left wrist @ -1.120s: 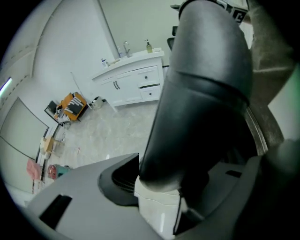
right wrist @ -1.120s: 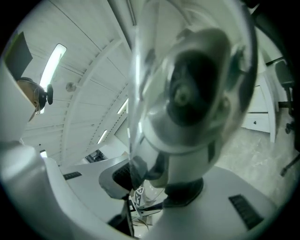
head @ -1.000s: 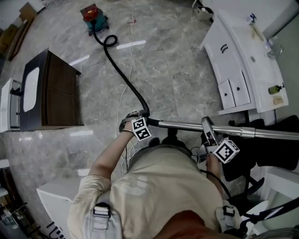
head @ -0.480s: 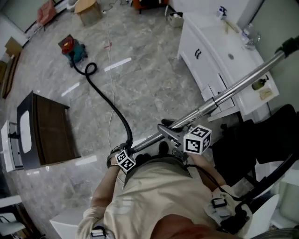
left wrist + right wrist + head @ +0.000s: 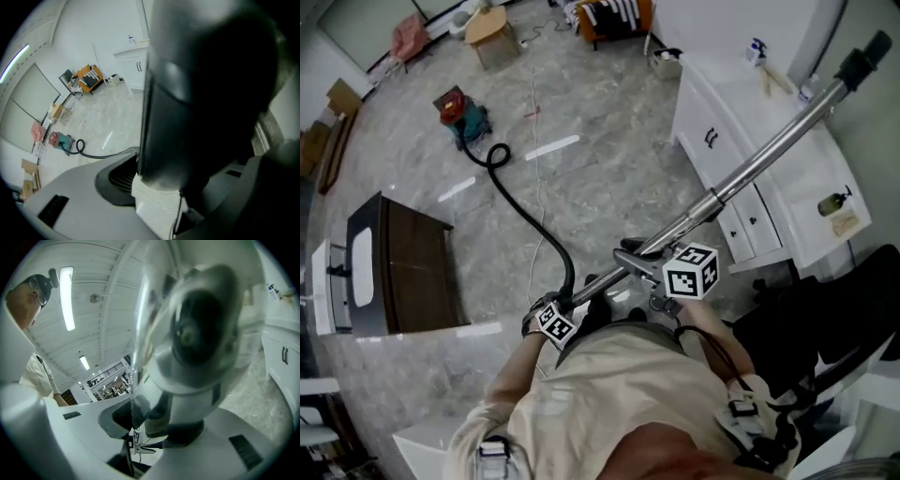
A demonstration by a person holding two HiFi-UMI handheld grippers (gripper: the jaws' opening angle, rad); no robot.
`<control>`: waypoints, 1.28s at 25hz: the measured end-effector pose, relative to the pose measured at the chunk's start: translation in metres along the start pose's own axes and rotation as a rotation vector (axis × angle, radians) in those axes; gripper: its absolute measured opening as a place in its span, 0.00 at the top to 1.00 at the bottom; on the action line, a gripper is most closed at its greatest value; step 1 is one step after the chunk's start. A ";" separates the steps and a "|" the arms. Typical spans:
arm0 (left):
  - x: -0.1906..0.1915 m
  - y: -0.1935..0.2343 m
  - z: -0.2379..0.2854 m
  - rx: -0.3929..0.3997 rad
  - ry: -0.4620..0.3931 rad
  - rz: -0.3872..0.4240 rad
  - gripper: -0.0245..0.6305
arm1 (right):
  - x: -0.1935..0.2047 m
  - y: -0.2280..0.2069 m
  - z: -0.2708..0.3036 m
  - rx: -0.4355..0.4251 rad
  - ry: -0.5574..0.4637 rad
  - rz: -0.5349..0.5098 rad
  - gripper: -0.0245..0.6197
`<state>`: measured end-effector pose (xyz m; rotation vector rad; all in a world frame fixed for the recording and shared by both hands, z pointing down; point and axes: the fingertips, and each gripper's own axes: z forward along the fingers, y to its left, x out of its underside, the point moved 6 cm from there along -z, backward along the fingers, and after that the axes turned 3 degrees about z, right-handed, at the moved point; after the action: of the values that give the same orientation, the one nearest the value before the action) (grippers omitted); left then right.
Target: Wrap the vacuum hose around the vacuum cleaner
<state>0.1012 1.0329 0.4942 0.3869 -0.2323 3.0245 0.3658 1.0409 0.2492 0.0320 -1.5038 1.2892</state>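
The red and teal vacuum cleaner (image 5: 461, 114) stands far off on the marble floor, and shows small in the left gripper view (image 5: 60, 140). Its black hose (image 5: 528, 223) curls once beside it and runs across the floor to my left gripper (image 5: 564, 306). That gripper is shut on the black hose handle (image 5: 201, 89), which fills its view. My right gripper (image 5: 639, 265) is shut on the metal wand (image 5: 769, 155), which slants up to the right over the vanity. The wand tube (image 5: 197, 333) looms blurred between the right jaws.
A white vanity with sink (image 5: 741, 112) stands at the right. A dark brown cabinet (image 5: 408, 272) is at the left. A cardboard box (image 5: 492, 23) and an orange seat (image 5: 614, 17) sit at the far end. A thin white cord (image 5: 534, 178) lies on the floor. Black chair (image 5: 839, 319) close right.
The wand has swung from lying level across my front to slanting up and to the right. Both grippers kept their hold, the right one rising with the tube.
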 end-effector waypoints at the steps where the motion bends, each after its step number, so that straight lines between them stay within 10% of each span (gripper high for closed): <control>1: -0.008 0.007 0.003 0.013 -0.019 -0.032 0.66 | -0.008 -0.009 0.001 0.001 0.009 0.007 0.76; 18: 0.076 0.169 -0.070 0.540 -0.298 -0.463 0.40 | -0.114 -0.058 0.204 -0.153 0.097 0.247 0.75; 23: 0.111 0.212 -0.111 0.556 -0.380 -0.581 0.39 | -0.121 -0.081 0.254 -0.233 0.104 0.384 0.75; 27: 0.141 0.248 -0.170 0.533 -0.595 -0.746 0.39 | -0.124 -0.094 0.289 -0.303 0.106 0.527 0.75; 32: 0.182 0.298 -0.251 0.584 -1.099 -1.065 0.39 | -0.132 -0.115 0.322 -0.364 0.089 0.668 0.73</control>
<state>-0.1662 0.7916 0.2592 1.5419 0.6124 1.5307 0.2696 0.6902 0.2958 -0.8116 -1.7163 1.4722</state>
